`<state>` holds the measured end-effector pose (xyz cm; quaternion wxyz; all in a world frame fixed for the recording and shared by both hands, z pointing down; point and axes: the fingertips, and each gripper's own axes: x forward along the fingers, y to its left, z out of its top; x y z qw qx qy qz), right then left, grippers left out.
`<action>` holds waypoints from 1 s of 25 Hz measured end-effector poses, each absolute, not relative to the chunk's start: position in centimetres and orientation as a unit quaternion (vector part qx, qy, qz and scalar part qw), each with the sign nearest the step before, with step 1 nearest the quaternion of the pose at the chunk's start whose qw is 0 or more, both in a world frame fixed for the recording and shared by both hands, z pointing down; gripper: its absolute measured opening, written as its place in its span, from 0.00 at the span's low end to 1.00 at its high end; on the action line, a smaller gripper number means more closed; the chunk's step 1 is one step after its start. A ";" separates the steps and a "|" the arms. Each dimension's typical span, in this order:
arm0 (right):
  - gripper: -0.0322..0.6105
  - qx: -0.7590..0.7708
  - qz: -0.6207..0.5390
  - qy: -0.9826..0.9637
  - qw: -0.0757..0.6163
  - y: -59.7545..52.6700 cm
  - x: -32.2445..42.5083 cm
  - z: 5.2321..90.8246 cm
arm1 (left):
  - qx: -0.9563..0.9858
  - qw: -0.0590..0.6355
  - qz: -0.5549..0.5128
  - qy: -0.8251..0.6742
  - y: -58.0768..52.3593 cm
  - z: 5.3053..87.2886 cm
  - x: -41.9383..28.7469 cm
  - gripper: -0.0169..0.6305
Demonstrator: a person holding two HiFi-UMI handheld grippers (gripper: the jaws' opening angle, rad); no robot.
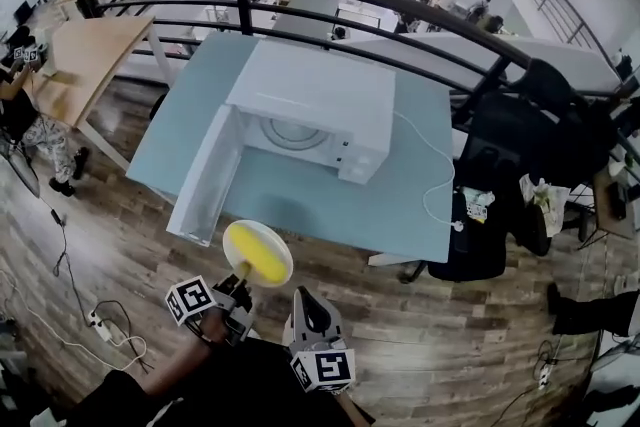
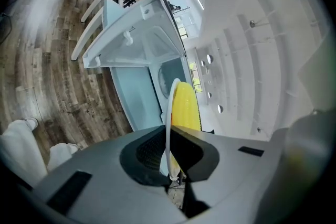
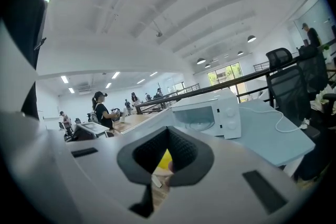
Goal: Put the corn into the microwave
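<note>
Yellow corn (image 1: 262, 257) sits on a white plate (image 1: 238, 237), and I carry that plate in the air just off the near edge of the blue bench (image 1: 300, 205), not yet inside anything. The microwave (image 1: 320, 100) stands at about 12 o'clock from the plate, with its door (image 1: 205, 180) swung open at about 11 o'clock. As I see it, the main risk is the grip: my left gripper (image 1: 238, 289) is clenched on the plate's rim only, at the plate's 6 o'clock side. The whole load hangs out beyond the pads, so a small roll of my wrist could tip the plate and send the corn sliding to the floor. The plate could also pivot or slip between the pads. A second risk is the open door: the plate's far rim could clip the door or the edge of the opening on the way in and jolt the corn loose. My right gripper (image 1: 312, 307), at about 4 o'clock from the plate, has its jaws drawn almost together on nothing, so it gives no support underneath.
</note>
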<state>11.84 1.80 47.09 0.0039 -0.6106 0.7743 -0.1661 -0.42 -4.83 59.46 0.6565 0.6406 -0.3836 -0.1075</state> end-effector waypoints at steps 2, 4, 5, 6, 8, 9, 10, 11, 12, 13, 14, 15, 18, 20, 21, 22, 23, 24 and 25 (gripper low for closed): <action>0.06 -0.598 -0.162 0.785 -0.001 1.3 12.5 47.0 | 0.634 0.655 -0.118 -0.394 -5.1 59.4 0.1 0.05; 0.06 -0.587 -0.158 0.794 -0.006 0.7 13.3 47.0 | 0.628 0.653 -0.129 -0.404 -5.5 59.5 0.7 0.05; 0.06 -0.582 -0.157 0.798 -0.007 0.4 13.8 47.0 | 0.625 0.652 -0.135 -0.409 -5.7 59.5 1.1 0.05; 0.06 -0.577 -0.157 0.801 -0.008 0.1 14.4 47.0 | 0.622 0.650 -0.140 -0.413 -6.0 59.6 1.5 0.05; 0.06 -0.569 -0.155 0.808 -0.010 -0.6 15.5 47.0 | 0.616 0.648 -0.151 -0.422 -6.4 59.6 2.3 0.05; 0.06 -0.564 -0.154 0.811 -0.011 -0.8 16.0 47.0 | 0.613 0.647 -0.157 -0.425 -6.5 59.5 2.6 0.05; 0.06 -0.559 -0.152 0.815 -0.012 -1.1 16.4 47.0 | 0.611 0.646 -0.163 -0.429 -6.6 59.4 2.9 0.05; 0.06 -0.554 -0.150 0.819 -0.012 -1.3 16.7 46.9 | 0.609 0.644 -0.168 -0.432 -6.8 59.4 3.2 0.05; 0.06 -0.549 -0.148 0.823 -0.012 -1.4 17.1 46.8 | 0.606 0.642 -0.173 -0.436 -6.9 59.3 3.5 0.05; 0.06 -0.545 -0.146 0.826 -0.011 -1.4 17.4 46.7 | 0.604 0.641 -0.178 -0.439 -6.9 59.2 3.7 0.05; 0.06 -0.541 -0.145 0.828 -0.012 -1.5 17.8 46.8 | 0.602 0.639 -0.183 -0.442 -7.0 59.2 4.0 0.05; 0.06 -0.538 -0.143 0.830 -0.013 -1.5 18.2 46.9 | 0.599 0.638 -0.188 -0.445 -7.0 59.2 4.3 0.05; 0.06 -0.532 -0.138 0.835 -0.014 -1.8 19.1 47.3 | 0.592 0.636 -0.198 -0.453 -7.1 59.5 4.9 0.05; 0.06 -0.529 -0.135 0.838 -0.013 -2.0 19.6 47.2 | 0.589 0.636 -0.200 -0.456 -7.2 59.7 5.2 0.05; 0.06 -0.527 -0.135 0.839 -0.013 -2.2 19.7 47.2 | 0.588 0.635 -0.202 -0.458 -7.2 59.7 5.2 0.05; 0.06 -0.526 -0.136 0.840 -0.013 -2.3 19.8 47.1 | 0.587 0.634 -0.203 -0.460 -7.3 59.7 5.2 0.05; 0.06 -0.525 -0.137 0.840 -0.013 -2.4 19.9 47.1 | 0.586 0.634 -0.204 -0.462 -7.4 59.7 5.3 0.05; 0.06 -0.524 -0.138 0.840 -0.013 -2.4 20.0 47.1 | 0.585 0.633 -0.205 -0.463 -7.5 59.7 5.3 0.05; 0.06 -0.524 -0.139 0.840 -0.013 -2.5 20.1 47.1 | 0.584 0.632 -0.206 -0.465 -7.6 59.7 5.3 0.05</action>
